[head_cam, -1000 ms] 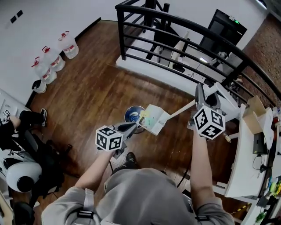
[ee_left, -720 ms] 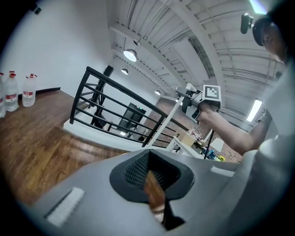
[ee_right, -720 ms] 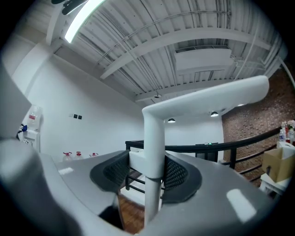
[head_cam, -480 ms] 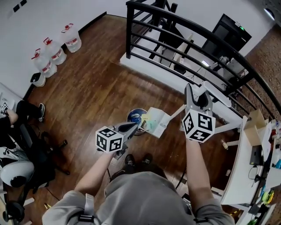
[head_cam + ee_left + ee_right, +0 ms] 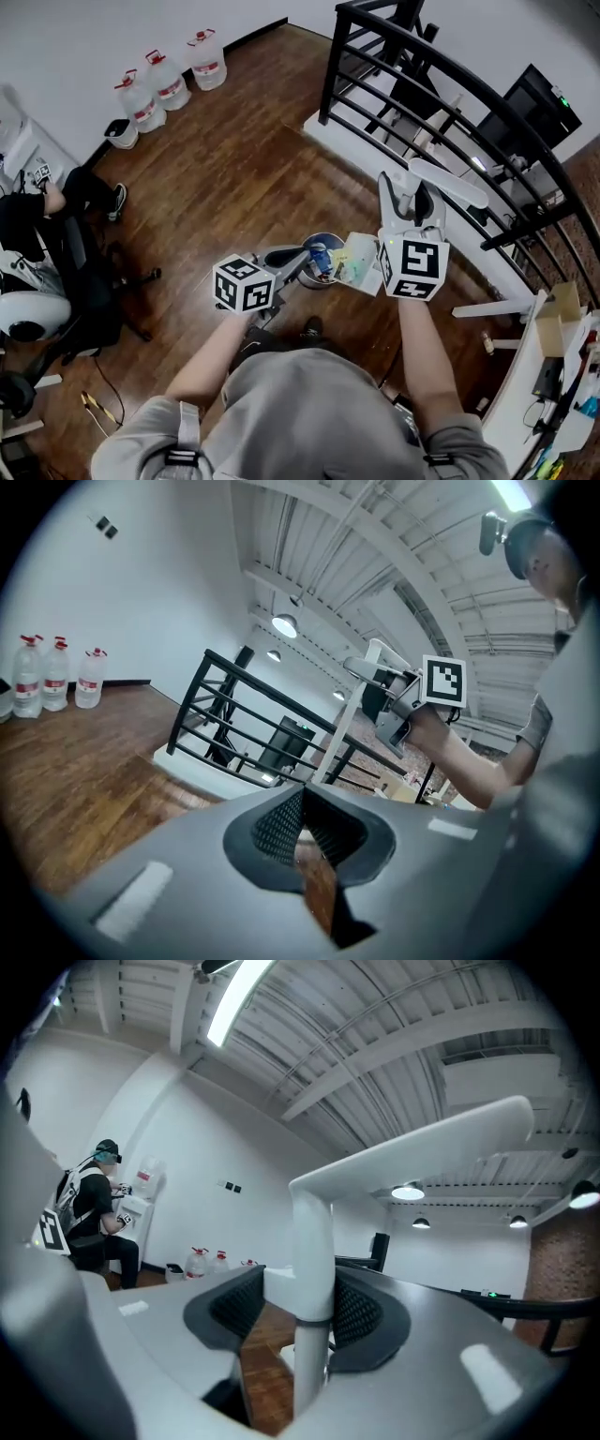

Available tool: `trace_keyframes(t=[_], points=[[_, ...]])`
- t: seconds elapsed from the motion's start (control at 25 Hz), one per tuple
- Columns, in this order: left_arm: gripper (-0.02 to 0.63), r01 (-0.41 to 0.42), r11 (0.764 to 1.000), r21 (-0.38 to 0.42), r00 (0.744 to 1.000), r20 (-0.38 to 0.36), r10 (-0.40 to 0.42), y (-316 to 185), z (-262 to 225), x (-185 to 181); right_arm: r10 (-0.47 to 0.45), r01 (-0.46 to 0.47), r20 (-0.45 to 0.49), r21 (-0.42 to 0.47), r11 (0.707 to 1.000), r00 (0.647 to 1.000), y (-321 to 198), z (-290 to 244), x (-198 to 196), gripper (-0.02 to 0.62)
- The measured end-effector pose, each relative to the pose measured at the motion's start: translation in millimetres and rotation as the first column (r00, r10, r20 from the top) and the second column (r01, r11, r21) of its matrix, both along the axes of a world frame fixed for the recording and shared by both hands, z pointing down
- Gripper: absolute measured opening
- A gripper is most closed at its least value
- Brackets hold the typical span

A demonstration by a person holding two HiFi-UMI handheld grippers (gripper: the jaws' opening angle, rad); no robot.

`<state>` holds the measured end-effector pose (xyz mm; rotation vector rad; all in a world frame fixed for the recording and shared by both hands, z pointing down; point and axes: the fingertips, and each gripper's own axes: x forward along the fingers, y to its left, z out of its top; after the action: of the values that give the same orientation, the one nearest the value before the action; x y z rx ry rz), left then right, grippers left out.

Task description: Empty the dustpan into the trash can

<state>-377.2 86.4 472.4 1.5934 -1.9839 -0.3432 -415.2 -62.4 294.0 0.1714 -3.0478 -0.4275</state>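
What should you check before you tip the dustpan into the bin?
1. Grip: the right gripper has its fingers pressed on the handle of the dustpan. Ok.
2. Load: colourful litter shows in the dustpan. Ok.
3. Target: the trash can stands upright with its top open. Ok.
4. Aim: the head view shows the dustpan's edge at the can's right rim, but not whether its mouth is fully above the opening. Cannot tell.
5. Other hand: the left gripper is empty with its fingers together, on the can's left side away from the dustpan. Ok.
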Motion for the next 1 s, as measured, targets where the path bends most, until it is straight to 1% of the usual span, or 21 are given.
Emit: trace_keyframes(t=[0.12,0.32,0.52,0.68,0.8,1.0], points=[[0.005,0.024,1.000,0.016,1.000,-0.013,-0.024,31,-2,-4,-0.041,0.042,-0.025,0.036,0.998,0.999,35,5,-11,0.189],[0.005,0.030,0.999,0.025,0.999,-0.029,-0.030,86,-1,-13,-0.063,0.068,-0.056,0.086,0.994,0.996,94,20,-37,0.187],[0.005,0.031,0.999,0.030,0.999,-0.038,-0.030,117,-1,-19,-0.084,0.093,-0.080,0.131,0.987,0.993,142,34,-60,0.186],[0.005,0.033,0.999,0.040,0.999,-0.030,-0.032,142,-9,-20,-0.093,0.109,-0.103,0.163,0.981,0.990,175,43,-68,0.185],[0.005,0.039,0.998,0.042,0.999,-0.027,-0.038,159,-11,-23,-0.102,0.122,-0.121,0.171,0.978,0.987,194,49,-74,0.184],[0.005,0.035,0.998,0.048,0.999,-0.029,-0.033,172,-13,-21,-0.093,0.113,-0.131,0.160,0.981,0.987,202,52,-76,0.183]])
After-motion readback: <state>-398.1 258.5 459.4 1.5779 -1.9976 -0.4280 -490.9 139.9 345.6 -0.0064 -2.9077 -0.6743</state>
